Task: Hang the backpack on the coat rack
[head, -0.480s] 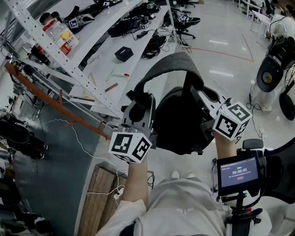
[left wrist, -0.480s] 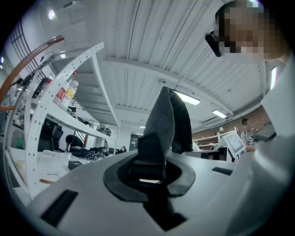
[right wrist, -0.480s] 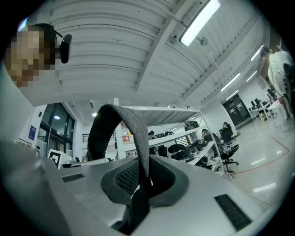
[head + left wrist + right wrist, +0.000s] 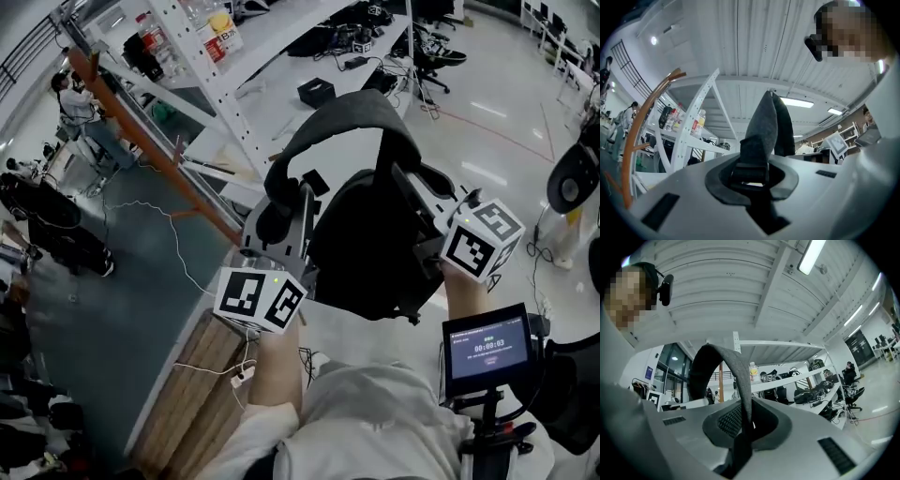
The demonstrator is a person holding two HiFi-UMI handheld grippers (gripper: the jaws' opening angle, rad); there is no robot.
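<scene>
A black backpack (image 4: 370, 248) hangs in the air in front of me, and its grey shoulder strap (image 4: 342, 117) arches over the top. My left gripper (image 4: 279, 217) is shut on the strap's left end, where a black buckle (image 4: 751, 169) sits between the jaws. Shut on the strap's right end (image 4: 743, 394) is my right gripper (image 4: 424, 202). The coat rack (image 4: 155, 136), an orange-brown wooden pole with short pegs, slants to the left of the backpack. It also shows as a curved pole (image 4: 642, 126) in the left gripper view.
White metal shelving (image 4: 202, 70) with bottles stands right behind the rack. A white table (image 4: 309, 66) beyond carries cables and a black box (image 4: 316, 92). A wooden pallet (image 4: 192, 384) lies at the lower left. A small screen (image 4: 486, 349) is at the lower right. A person (image 4: 80, 103) stands far left.
Both grippers stay shut on the strap. The backpack sits a little higher in view, and the coat rack and shelving have shifted right and up, closer to the left gripper.
</scene>
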